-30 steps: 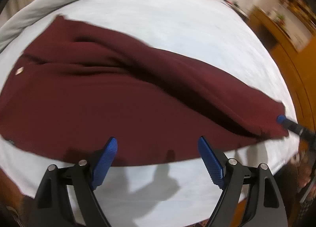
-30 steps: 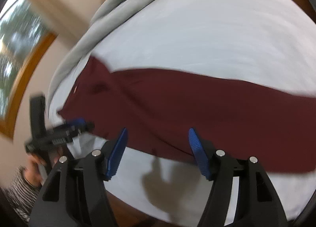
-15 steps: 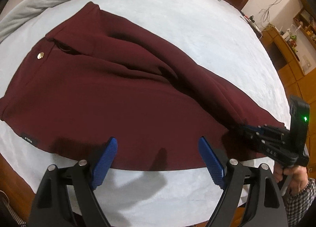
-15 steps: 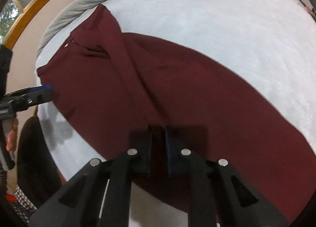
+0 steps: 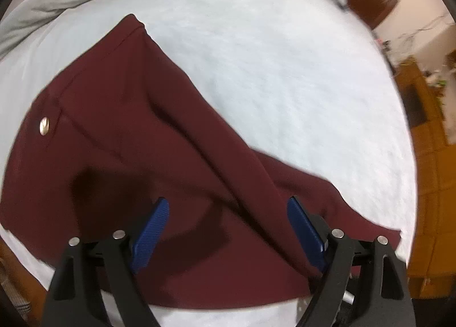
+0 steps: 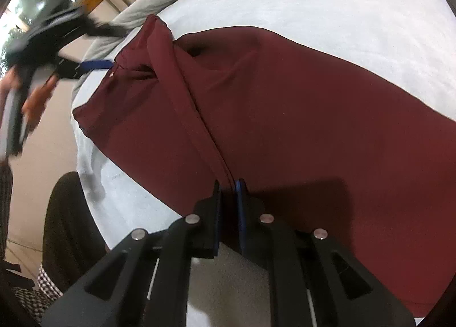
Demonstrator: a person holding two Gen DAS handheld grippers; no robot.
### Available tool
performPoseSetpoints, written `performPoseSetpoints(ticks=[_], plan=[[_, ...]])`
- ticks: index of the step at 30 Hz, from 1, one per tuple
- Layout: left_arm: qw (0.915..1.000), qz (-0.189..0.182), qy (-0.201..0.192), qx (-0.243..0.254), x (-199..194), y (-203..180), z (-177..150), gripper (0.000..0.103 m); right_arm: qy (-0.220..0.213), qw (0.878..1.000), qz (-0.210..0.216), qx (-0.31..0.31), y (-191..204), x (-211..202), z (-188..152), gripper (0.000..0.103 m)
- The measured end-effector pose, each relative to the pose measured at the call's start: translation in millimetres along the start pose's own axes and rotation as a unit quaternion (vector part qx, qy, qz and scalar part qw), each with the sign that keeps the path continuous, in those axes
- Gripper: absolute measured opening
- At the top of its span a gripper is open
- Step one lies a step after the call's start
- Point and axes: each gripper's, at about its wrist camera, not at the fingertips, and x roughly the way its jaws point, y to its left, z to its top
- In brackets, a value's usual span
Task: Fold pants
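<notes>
White bed [image 5: 285, 76] holds one maroon pants [image 5: 136, 141]; right tool [image 6: 228, 187] pinches its fold, left tool [image 5: 225, 213] gapes wide.

Maroon pants [image 5: 159, 161] lay spread across the frame's lower left on the pale bed [image 5: 285, 70]; the left tool [image 5: 228, 230] hovered wide open above them.

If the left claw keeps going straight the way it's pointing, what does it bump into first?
Most likely the dark red pants. The left claw is open and points steeply down at them, with the cloth spread right under its fingers. How far above them it is, I can't tell.
</notes>
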Motion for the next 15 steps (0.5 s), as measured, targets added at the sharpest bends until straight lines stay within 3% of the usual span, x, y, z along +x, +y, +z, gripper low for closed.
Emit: performPoseSetpoints(ticks=[5, 15], plan=[[0.9972, 0.038, 0.063, -0.009, 38, -9, 43, 0.085, 0.001, 1.000, -0.005, -0.004, 0, -2, -2, 0.010], [0.9845, 0.126, 0.122, 0.004, 87, -31, 73, 0.085, 0.001, 1.000, 0.010, 0.012, -6, 4, 5, 0.010]])
